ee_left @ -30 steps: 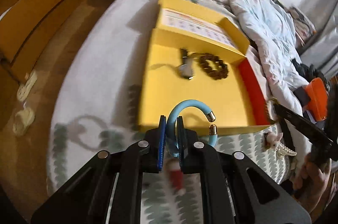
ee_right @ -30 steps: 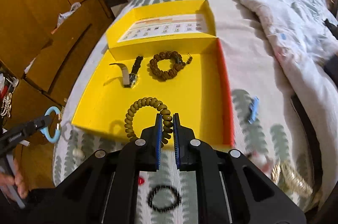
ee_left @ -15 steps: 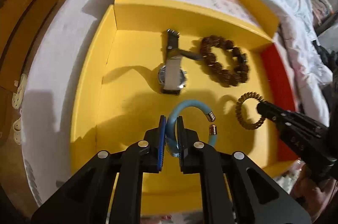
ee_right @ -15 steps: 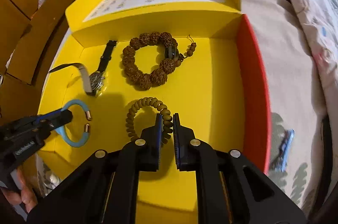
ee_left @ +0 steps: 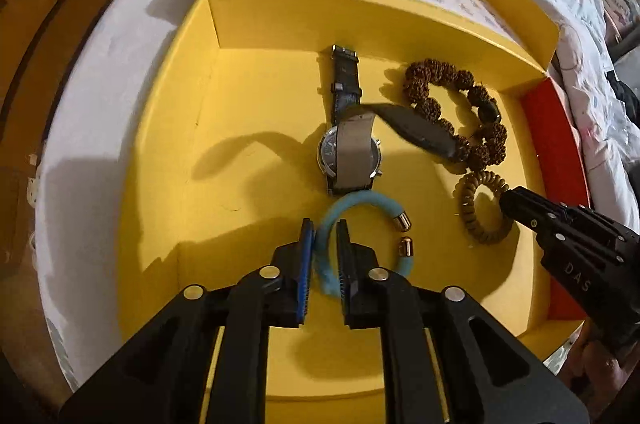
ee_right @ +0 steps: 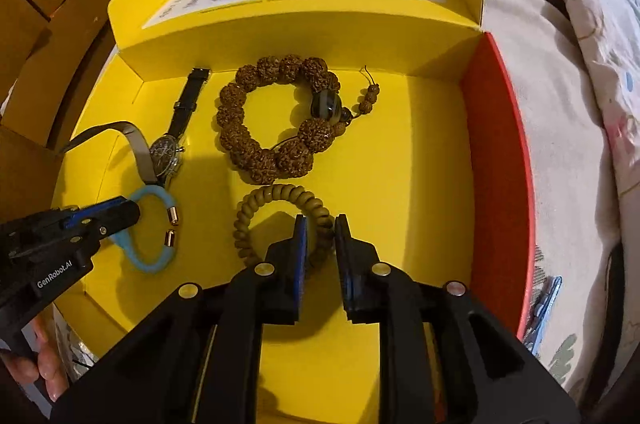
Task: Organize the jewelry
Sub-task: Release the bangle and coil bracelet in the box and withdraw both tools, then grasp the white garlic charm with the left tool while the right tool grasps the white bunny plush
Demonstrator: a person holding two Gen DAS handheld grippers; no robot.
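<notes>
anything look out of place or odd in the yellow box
Mostly tidy. Only the black-strapped wristwatch stands out: one strap arches up off the floor of the yellow cardboard box instead of lying flat, and in the left wrist view it reaches over the brown knobbly bead bracelet.

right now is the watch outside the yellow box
No, the watch lies inside the yellow box, beside the brown bead bracelet.

My left tool and right tool are matte black, with blue-lined fingers, round silver screws, and white "GenRobot.AI" and "DAS" lettering on their sides.
</notes>
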